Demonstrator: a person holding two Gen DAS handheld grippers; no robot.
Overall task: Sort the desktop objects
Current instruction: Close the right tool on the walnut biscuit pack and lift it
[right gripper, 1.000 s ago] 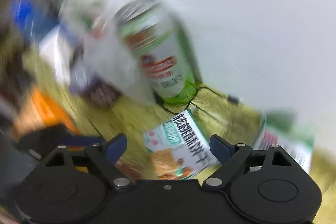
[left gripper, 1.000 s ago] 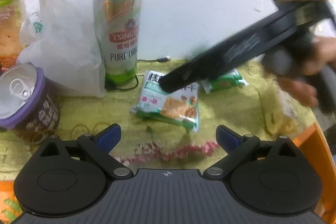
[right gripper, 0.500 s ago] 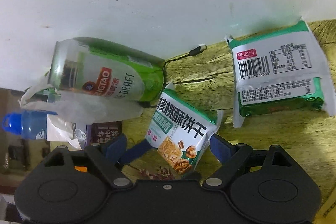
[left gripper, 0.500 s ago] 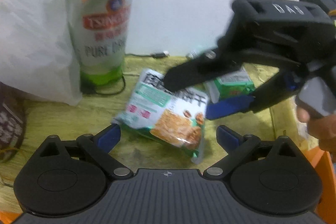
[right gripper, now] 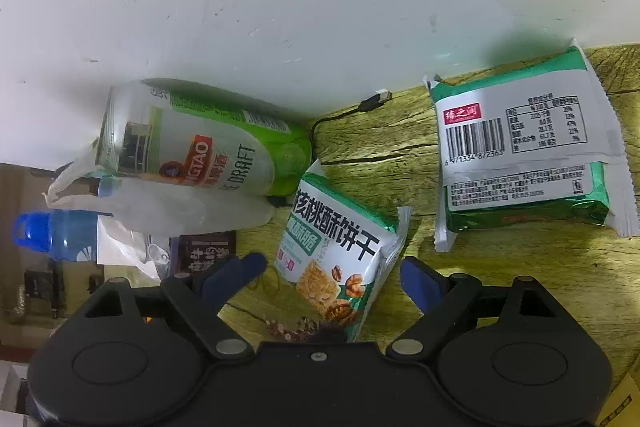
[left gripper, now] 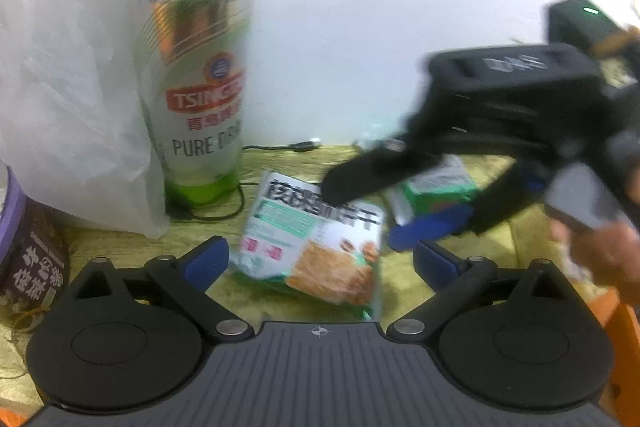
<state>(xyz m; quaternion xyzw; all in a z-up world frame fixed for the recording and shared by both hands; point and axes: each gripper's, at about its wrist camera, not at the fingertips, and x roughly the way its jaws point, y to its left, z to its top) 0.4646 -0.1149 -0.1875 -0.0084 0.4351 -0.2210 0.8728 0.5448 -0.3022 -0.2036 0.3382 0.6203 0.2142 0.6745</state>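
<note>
Green-and-white foil marked the walnut biscuit packet [right gripper: 336,247], which lay flat on the table [right gripper: 520,267], just in front of the upright beer can [left gripper: 196,87] and near its base. A second green packet [right gripper: 520,151] lay barcode-up well apart from the can, on the far side of the biscuit packet. Beside the can, on its other side, slumped a white plastic bag [left gripper: 68,107], with a purple-lidded tub [left gripper: 28,239] just in front of the bag. A black cable [right gripper: 340,115] ran along the wall behind the can.

Right gripper [right gripper: 332,273]: jaws stood wide, one blue pad on each side of the biscuit packet, not touching it as far as the right wrist view showed. Left gripper [left gripper: 320,259]: jaws likewise wide, empty, aimed at the same packet from the opposite side. In the left wrist view the right gripper was blurred, and a hand [left gripper: 600,247] gripped its handle.

Risks noted, as judgement only:
- Both grippers faced one packet; if both closed in, the fingers could collide.
- The packet was slick and pillow-shaped; a pinch on its puffed middle could squirt it out or crush the biscuits.
- The can stood close by; a sideways sweep could topple it.
- No sorting destination was identifiable, so the correct placement could not be confirmed.
</note>
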